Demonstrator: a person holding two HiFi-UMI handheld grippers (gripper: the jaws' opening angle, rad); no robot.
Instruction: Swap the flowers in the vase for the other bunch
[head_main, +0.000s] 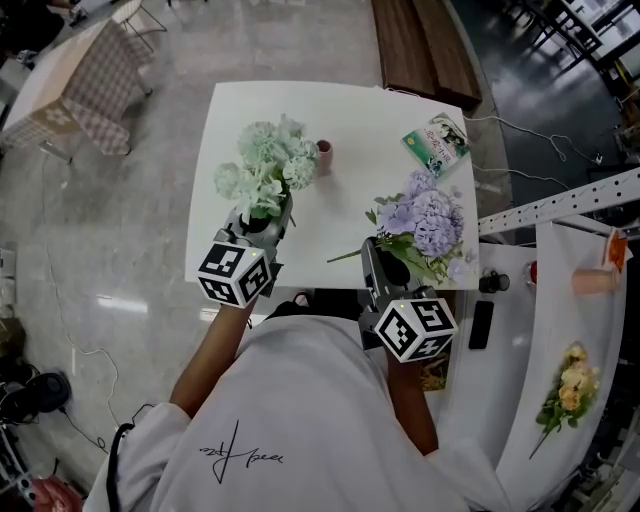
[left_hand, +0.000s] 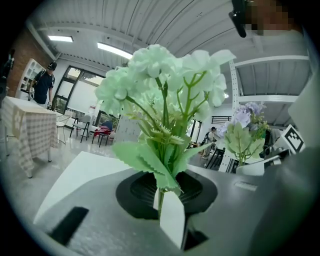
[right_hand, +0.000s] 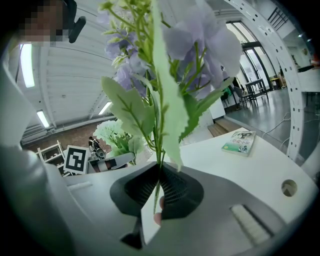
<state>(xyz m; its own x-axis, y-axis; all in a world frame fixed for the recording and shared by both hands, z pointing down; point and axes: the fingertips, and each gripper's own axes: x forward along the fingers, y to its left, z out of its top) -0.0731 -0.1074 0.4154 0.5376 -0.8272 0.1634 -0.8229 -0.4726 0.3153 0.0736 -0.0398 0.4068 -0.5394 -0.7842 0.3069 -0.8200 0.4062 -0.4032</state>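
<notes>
- Head view: both forearms reach forward from the body toward 12 o'clock. The left hand-held gripper (head_main: 262, 222) is at the white surface's (head_main: 350, 115) 7 o'clock edge and the right hand-held gripper (head_main: 380, 250) at its 5 o'clock edge. There are two hand-held grippers and three bunches. The pale green bunch (head_main: 268, 165) is in the left one, and the lilac bunch (head_main: 428, 218) is in the right one. A yellow bunch (head_main: 567, 385) lies on a side surface (head_main: 556, 270) at 4 o'clock. One pink vase (head_main: 323, 157) stands empty just at 3 o'clock of the green blooms. One book (head_main: 437, 141) lies at 2 o'clock.
- Left gripper view: the left hand-held gripper (left_hand: 167, 202) is nearly level, its jaws narrowed onto the pale green bunch's (left_hand: 165, 90) stems, which stand upright.
- Right gripper view: the right hand-held gripper (right_hand: 156, 200) tips slightly down, pinching the lilac bunch's (right_hand: 170, 60) stems. The book (right_hand: 239, 141) lies at 2 o'clock.
</notes>
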